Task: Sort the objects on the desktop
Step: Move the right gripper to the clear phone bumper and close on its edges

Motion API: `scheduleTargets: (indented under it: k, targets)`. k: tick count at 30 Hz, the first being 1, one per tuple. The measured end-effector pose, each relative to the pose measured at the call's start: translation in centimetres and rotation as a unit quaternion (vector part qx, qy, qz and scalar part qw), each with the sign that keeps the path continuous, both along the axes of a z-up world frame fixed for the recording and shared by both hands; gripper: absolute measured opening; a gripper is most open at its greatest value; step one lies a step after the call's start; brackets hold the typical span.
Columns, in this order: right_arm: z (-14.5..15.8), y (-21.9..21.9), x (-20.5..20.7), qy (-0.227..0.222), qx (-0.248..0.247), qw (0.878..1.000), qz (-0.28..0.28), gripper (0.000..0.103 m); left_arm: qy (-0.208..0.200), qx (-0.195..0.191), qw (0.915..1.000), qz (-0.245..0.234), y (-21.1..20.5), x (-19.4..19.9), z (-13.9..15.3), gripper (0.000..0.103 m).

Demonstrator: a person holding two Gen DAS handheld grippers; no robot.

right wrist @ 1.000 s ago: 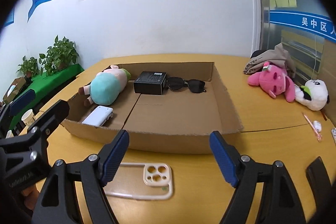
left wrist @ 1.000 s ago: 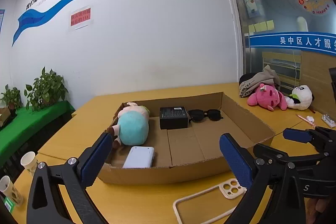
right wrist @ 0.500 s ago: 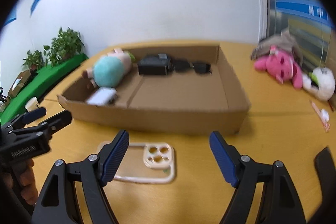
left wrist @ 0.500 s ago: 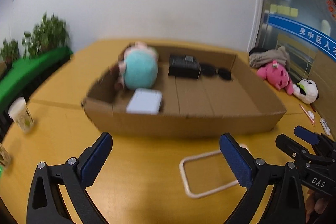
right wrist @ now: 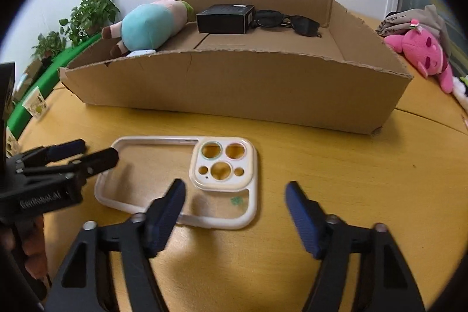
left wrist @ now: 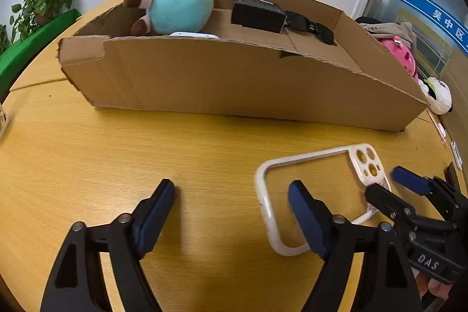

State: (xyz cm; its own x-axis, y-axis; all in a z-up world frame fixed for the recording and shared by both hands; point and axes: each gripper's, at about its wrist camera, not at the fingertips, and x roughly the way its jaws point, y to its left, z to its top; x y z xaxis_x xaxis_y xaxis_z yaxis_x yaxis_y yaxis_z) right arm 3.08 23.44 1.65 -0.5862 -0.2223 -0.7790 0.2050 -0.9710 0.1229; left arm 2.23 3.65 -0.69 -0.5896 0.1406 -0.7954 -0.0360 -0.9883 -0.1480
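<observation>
Low in the left wrist view, the left gripper [left wrist: 231, 209] is seen about half open with jaws closing; its right finger [left wrist: 304, 212] overlaps the clear phone case [left wrist: 318, 195], but contact cannot be confirmed and nothing is clamped. At lower centre of the right wrist view, the right gripper [right wrist: 234, 209] is likewise partly open and closing, its left finger [right wrist: 166, 212] overlapping the case's near edge, its right finger over bare table [right wrist: 351, 160]; no grip is shown. The phone case [right wrist: 181, 180] lies flat on the wooden table, just in front of the cardboard box [right wrist: 234, 86]. Inside the box, a teal plush toy [right wrist: 146, 25], a black box [right wrist: 225, 18] and sunglasses [right wrist: 289, 22] are seen. Only the right wrist view shows the full case outline, with camera cut-outs at centre frame, and a paper cup [right wrist: 35, 105] at the left edge. Only the left wrist view shows the panda plush [left wrist: 437, 95] at right; the pink plush [right wrist: 424, 54] is largely hidden there.
</observation>
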Motion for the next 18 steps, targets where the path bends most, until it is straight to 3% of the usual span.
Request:
scheduleTargets:
  k: [1, 2, 6, 8, 11, 15, 16, 18]
  targets:
    - [0.0, 0.2, 0.0, -0.008, -0.017, 1.0, 0.004, 0.049, 0.003, 0.006, 1.0, -0.003, 0.1, 0.1, 0.0, 0.069]
    - [0.1, 0.3, 0.0, -0.012, -0.028, 1.0, 0.005, 0.049, 0.004, 0.013, 0.9999, -0.007, 0.2, 0.2, 0.1, 0.061]
    - [0.1, 0.1, 0.4, -0.023, -0.062, 0.997, 0.035, 0.049, 0.0, 0.037, 0.9989, -0.03, 0.5, 0.5, 0.2, 0.055]
    - [0.2, -0.4, 1.2, -0.035, -0.077, 0.994, 0.064, 0.052, -0.001, 0.032, 0.9986, -0.042, 0.6, 1.2, 0.5, 0.057]
    - [0.3, -1.6, 3.6, -0.033, -0.038, 0.993, 0.111, 0.052, -0.002, 0.037, 0.9967, -0.072, -0.1, 1.9, 0.7, 0.056]
    - [0.8, -1.4, 6.2, -0.04, -0.041, 0.982, 0.179, 0.053, -0.011, 0.057, 0.9897, -0.131, -1.3, 4.1, 0.9, 0.057]
    - [1.2, -1.2, 6.6, -0.028, -0.03, 0.98, 0.194, 0.055, -0.014, 0.055, 0.9876, -0.146, -1.5, 4.6, 1.1, 0.06]
    - [1.9, -1.2, 7.1, -0.004, 0.001, 0.974, 0.225, 0.063, 0.005, 0.036, 0.986, -0.163, -1.9, 4.9, 1.9, 0.078]
